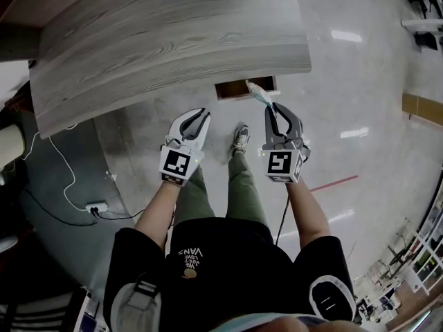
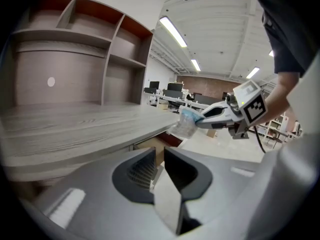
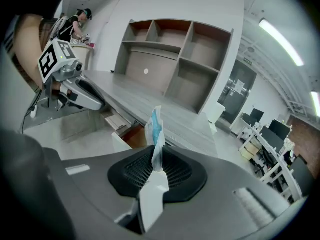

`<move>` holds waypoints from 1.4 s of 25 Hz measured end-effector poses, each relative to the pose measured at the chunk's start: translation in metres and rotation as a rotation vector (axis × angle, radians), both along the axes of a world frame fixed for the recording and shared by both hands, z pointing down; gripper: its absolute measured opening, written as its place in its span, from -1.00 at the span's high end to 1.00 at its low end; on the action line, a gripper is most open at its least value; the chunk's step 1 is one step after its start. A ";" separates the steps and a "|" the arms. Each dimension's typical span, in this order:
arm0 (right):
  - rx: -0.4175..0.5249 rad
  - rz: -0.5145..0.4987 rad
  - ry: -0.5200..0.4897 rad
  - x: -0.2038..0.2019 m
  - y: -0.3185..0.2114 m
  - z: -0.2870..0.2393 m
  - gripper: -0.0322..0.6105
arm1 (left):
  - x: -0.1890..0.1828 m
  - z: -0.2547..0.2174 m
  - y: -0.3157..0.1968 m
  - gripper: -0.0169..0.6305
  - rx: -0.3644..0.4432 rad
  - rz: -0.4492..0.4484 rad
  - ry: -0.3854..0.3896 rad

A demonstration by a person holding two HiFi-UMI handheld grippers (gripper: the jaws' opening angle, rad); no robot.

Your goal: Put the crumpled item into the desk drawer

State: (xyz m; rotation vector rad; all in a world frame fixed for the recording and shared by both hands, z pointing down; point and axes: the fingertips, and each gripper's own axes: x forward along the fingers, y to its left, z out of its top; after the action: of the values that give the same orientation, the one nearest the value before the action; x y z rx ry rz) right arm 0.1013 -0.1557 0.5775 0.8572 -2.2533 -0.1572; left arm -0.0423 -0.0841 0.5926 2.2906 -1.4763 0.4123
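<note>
Seen from above, a person stands at a desk with a claw in each hand. The right claw [image 1: 275,116] is pinched shut on the crumpled item [image 1: 257,92], holding it by one thin edge. The rest of the item sticks out past the tips, over the right end of the open drawer [image 1: 232,88]. The left claw [image 1: 197,120] is closed with nothing in it and is held level with the other, off to the side.

**Risks:**
- The hold is on a narrow strip of light, springy wrapper, so a quick move could pull it free.
- If released too high, so light a piece may drift and land on the floor rather than inside.
- The drawer opening is small and sits partly under the edge of the surface [image 1: 173,40], so the claw tips could knock against that edge or the drawer front on the way down.
- The drawer is not yet shut, and the wrapper could spring up and catch in the gap on closing.

**Materials:**
- The item looks like thin film or paper, though this is hard to tell for certain. It is white with a blue patch, and creased and flattened where it is gripped.
- The surface is pale grey wood-grain laminate with a curved edge.
- The drawer is a shallow box with a brown lining.
- The floor is glossy and pale.
- Both claws are grey moulded plastic with dark ribbed pads.
</note>
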 end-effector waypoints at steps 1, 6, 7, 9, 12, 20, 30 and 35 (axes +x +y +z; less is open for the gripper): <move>0.013 -0.019 0.019 -0.001 -0.001 0.003 0.75 | 0.000 0.006 -0.001 0.78 0.000 0.000 0.000; 0.062 -0.087 0.087 -0.007 -0.008 0.015 0.75 | 0.005 0.024 -0.005 0.78 -0.005 0.021 -0.014; 0.071 -0.097 0.096 -0.008 -0.009 0.016 0.75 | 0.006 0.027 -0.006 0.78 -0.006 0.023 -0.013; 0.094 -0.122 0.118 -0.010 -0.012 0.019 0.75 | 0.007 0.032 -0.008 0.77 -0.007 0.019 -0.007; 0.129 -0.160 0.153 -0.014 -0.018 0.023 0.75 | 0.010 0.041 -0.013 0.71 -0.010 0.012 0.000; 0.158 -0.241 0.218 -0.023 -0.029 0.042 0.75 | 0.016 0.063 -0.015 0.59 -0.029 0.010 0.000; 0.191 -0.292 0.265 -0.030 -0.039 0.059 0.75 | 0.028 0.088 -0.017 0.43 -0.054 0.009 -0.015; 0.199 -0.309 0.262 -0.035 -0.042 0.062 0.75 | 0.035 0.095 -0.020 0.43 -0.058 0.004 -0.017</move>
State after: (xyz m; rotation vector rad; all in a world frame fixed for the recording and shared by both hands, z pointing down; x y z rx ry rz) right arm 0.0659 -0.1976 0.6397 0.5449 -2.1291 -0.6097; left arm -0.0077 -0.1036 0.6873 2.2504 -1.4493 0.4703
